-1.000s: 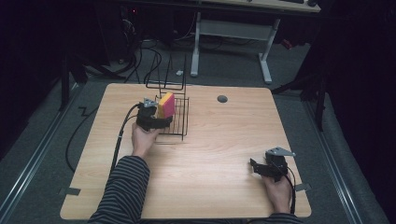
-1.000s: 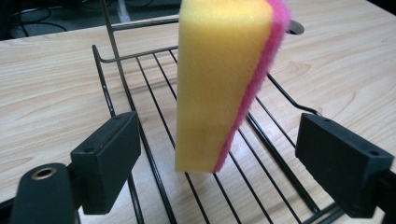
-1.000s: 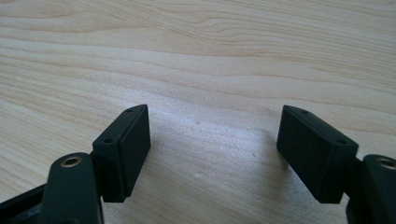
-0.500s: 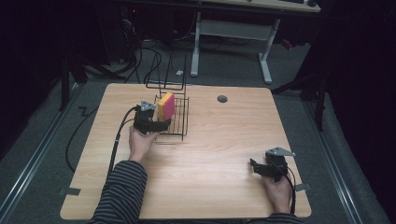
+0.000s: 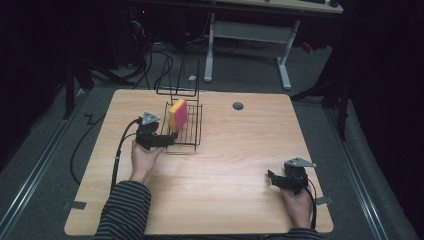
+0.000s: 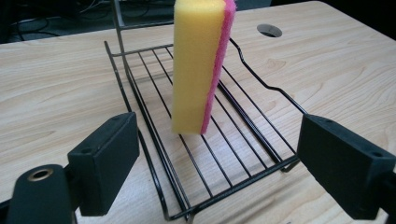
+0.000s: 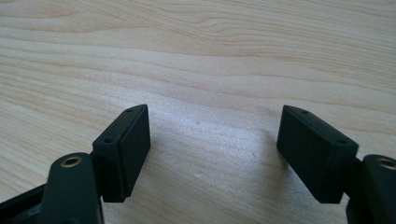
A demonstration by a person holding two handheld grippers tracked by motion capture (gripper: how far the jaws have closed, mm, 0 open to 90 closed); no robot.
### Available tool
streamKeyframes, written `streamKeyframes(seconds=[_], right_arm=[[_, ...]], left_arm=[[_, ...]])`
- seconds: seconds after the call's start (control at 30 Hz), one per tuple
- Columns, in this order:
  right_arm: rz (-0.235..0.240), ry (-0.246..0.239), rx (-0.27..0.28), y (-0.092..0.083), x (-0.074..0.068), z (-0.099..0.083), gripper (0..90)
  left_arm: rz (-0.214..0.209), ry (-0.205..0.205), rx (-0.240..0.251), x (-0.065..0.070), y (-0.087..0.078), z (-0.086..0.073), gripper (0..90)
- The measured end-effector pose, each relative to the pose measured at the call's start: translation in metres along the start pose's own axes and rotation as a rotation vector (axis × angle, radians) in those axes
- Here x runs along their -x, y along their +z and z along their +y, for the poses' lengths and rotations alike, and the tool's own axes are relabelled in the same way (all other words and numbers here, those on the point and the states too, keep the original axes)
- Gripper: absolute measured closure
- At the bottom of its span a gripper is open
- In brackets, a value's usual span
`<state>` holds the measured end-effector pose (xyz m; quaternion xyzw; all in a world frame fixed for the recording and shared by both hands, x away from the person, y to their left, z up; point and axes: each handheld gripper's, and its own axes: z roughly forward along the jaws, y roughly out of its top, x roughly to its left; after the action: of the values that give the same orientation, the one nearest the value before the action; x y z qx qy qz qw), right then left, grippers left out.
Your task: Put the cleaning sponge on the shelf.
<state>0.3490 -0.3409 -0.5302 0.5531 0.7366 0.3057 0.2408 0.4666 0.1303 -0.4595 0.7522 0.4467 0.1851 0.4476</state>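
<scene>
Standing upright in wire rack [image 6: 243,135], unlabelled sponge [image 6: 198,65] (yellow, pink-backed) beyond gaping left claw [image 6: 219,158]; right claw [image 7: 212,149] likewise agape.

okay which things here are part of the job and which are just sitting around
In the job:
sponge, standing on edge in the wire rack
left gripper, open just short of it

Lying about:
right gripper, open over bare table
table's cable hole

Sponge [image 6: 200,65] upright in wire rack [image 6: 243,122], table hole [image 5: 238,106] to its right.
</scene>
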Motion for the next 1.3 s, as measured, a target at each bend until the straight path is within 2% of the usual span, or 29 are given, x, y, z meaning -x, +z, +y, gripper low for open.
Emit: streamKeyframes(seconds=[1.07,1.3], right_arm=[[0.0,0.0,0.0,0.0,0.0,0.0,26.1],[0.0,0.0,0.0,0.0,0.0,0.0,26.1]], left_arm=[[0.009,-0.041,0.079,-0.011,-0.047,-0.006,14.7],[0.013,-0.036,0.075,-0.012,-0.056,-0.007,14.8]])
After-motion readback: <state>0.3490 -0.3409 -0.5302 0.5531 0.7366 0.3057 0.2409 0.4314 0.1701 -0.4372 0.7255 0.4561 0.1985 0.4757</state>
